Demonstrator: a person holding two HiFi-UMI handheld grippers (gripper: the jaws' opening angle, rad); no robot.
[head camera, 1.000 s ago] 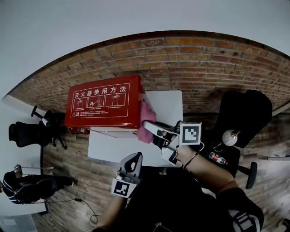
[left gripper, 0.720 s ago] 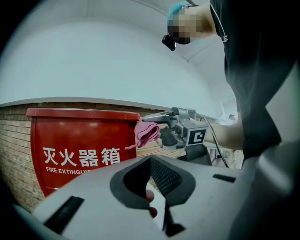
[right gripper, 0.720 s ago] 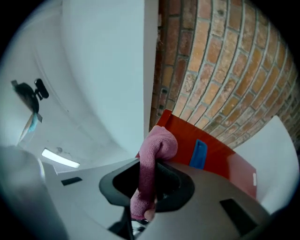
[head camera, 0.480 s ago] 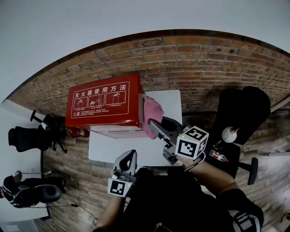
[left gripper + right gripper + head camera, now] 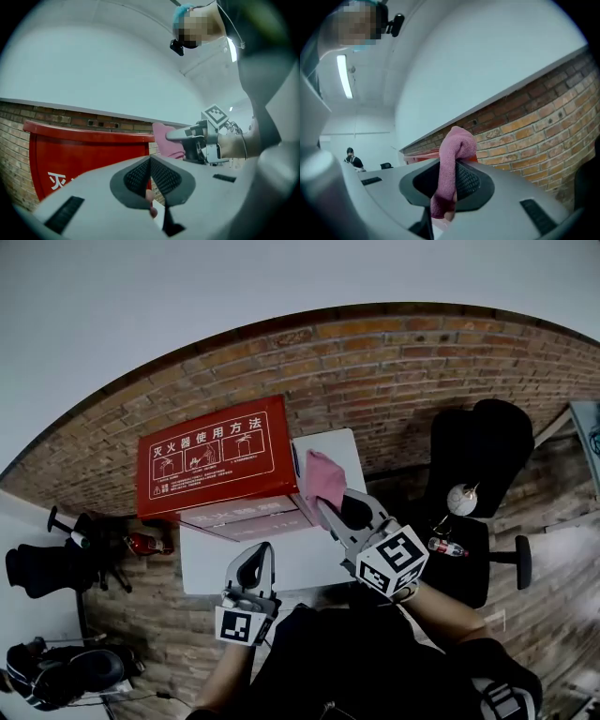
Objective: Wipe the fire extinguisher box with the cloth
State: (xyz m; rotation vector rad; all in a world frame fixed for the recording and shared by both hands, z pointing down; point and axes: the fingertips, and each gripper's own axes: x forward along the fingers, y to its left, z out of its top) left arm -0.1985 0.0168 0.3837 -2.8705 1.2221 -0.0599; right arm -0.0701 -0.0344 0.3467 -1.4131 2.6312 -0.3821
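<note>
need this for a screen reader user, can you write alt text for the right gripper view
The right tool is shut on a pink cloth, which bulges up above its jaws. Just beyond, the red top edge of the fire extinguisher box shows in front of a brick wall.

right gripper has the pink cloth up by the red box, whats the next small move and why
Probably press the pink cloth, clamped in the right gripper, against the right end of the red fire extinguisher box and drag it along that face. The cloth sits right beside that end, though contact can't be confirmed; the left gripper is shut and off the box.
</note>
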